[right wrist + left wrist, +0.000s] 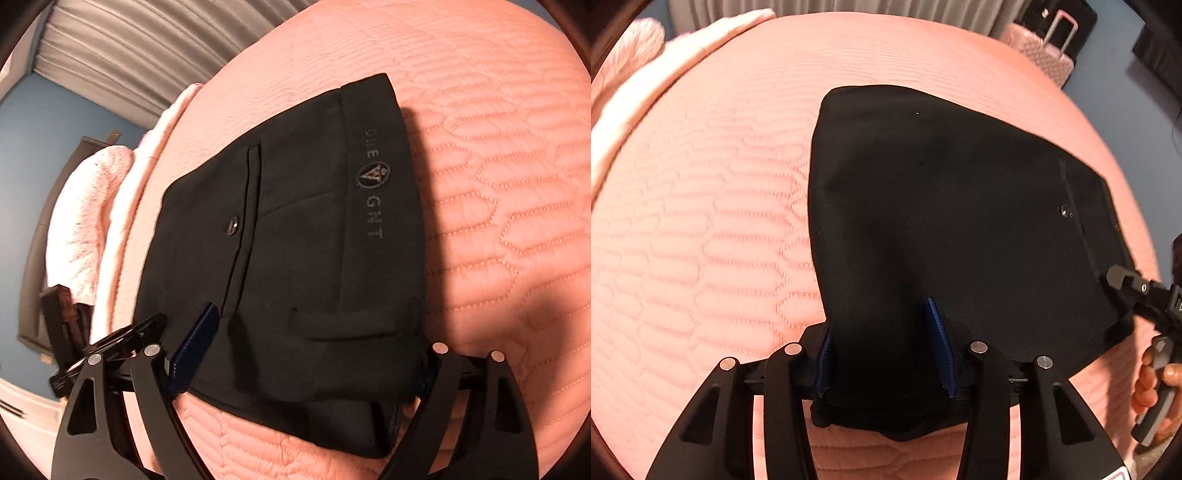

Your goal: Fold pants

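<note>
The pants lie on the pink quilt, already a compact black bundle with the waistband and the back pocket button facing up. They look soft and limp, fairly light, with a smooth weave that may slide over itself — the waistband and pocket seams are the firmest parts.

The left gripper has its jaws set wide, with a bunched end of the cloth between the blue pads; whether the pads truly pinch it I cannot tell. The right gripper is also wide, straddling the waistband edge, cloth draped between its fingers and not visibly squeezed.

The best hold, I judge, is a doubled edge or the waistband corner — thick layers grip better than a single ply.

Count: one pair of pants, two grippers, one button, one quilt.
</note>
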Available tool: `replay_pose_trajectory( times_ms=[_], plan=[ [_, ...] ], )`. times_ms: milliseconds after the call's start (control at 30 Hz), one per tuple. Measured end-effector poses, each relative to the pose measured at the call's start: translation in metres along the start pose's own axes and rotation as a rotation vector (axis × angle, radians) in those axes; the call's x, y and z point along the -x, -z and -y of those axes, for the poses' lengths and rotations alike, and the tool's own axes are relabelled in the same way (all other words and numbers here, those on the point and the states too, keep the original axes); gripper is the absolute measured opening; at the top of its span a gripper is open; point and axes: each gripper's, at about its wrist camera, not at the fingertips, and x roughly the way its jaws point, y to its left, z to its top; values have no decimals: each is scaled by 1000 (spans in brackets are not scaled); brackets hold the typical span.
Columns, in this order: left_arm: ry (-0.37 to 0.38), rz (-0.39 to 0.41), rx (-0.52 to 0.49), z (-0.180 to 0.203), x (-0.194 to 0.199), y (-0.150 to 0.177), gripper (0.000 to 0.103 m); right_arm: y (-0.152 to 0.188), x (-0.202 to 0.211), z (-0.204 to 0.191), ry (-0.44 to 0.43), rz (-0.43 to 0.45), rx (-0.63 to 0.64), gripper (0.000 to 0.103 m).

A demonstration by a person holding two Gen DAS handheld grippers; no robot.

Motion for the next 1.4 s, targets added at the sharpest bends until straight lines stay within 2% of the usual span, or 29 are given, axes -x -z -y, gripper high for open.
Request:
replay_pose_trajectory(
  times_ms=[33,67,100,133,233,367,433,500,567,600,633,667,767,833,867,933,967,1000,1067,1100,1133,1167,1200,1233,1300,1333,1400],
  plan=[
    [-13,7,-23,5,1,-2,30,0,3,-3,46,4,34,55],
    [-14,11,-35,8,3,-4,24,-2,6,-5,44,6,38,47],
    [-19,16,-46,11,5,-7,22,-5,13,-5,33,4,36,32],
    [-11,27,-49,13,10,-7,20,-7,19,-9,32,2,47,27],
    [27,63,-35,16,30,-4,17,-9,45,-27,39,4,128,23],
    [97,73,0,10,65,22,17,10,78,-39,13,0,175,22],
    [127,57,7,11,79,50,17,32,94,-38,-4,-21,175,22],
    [143,40,11,15,89,80,18,68,108,-31,-4,-52,175,22],
    [112,12,-3,25,90,114,19,109,105,-19,9,-101,187,23],
    [60,2,-24,31,86,127,23,125,99,-10,17,-138,180,28],
    [-21,1,-48,36,78,142,27,137,91,-1,43,-162,172,40],
    [-57,7,-50,37,77,146,37,148,94,13,57,-142,149,50],
    [-124,54,17,28,102,144,40,148,135,29,77,-54,36,54],
    [-219,124,-1,23,133,137,39,143,169,17,136,50,83,54],
    [-264,162,-48,29,150,129,39,140,183,1,151,94,144,52],
    [-290,191,-92,46,163,119,44,135,194,-26,138,132,219,50],
    [-271,205,-107,59,166,116,59,136,188,-45,107,116,270,50],
    [-240,207,-122,72,165,114,69,137,177,-58,103,102,312,50],
    [-215,150,-176,94,138,120,70,147,138,-68,175,24,407,48],
    [-247,112,-203,99,115,123,70,152,112,-63,238,-30,440,48],
    [-295,54,-218,93,90,132,70,158,89,-45,291,-72,448,43],
    [-308,5,-209,90,65,136,71,158,90,-38,264,-53,423,43],
    [-280,39,-165,86,69,138,71,154,100,-35,250,-38,367,37],
    [-274,47,-107,80,83,135,69,151,114,-37,255,-19,331,38],
    [-294,102,-92,76,106,134,69,151,142,-52,224,56,338,38],
    [-311,115,-90,75,109,133,69,154,141,-55,239,47,361,38],
    [-303,46,-96,72,85,132,70,162,105,-45,336,-58,407,36]
  ],
)
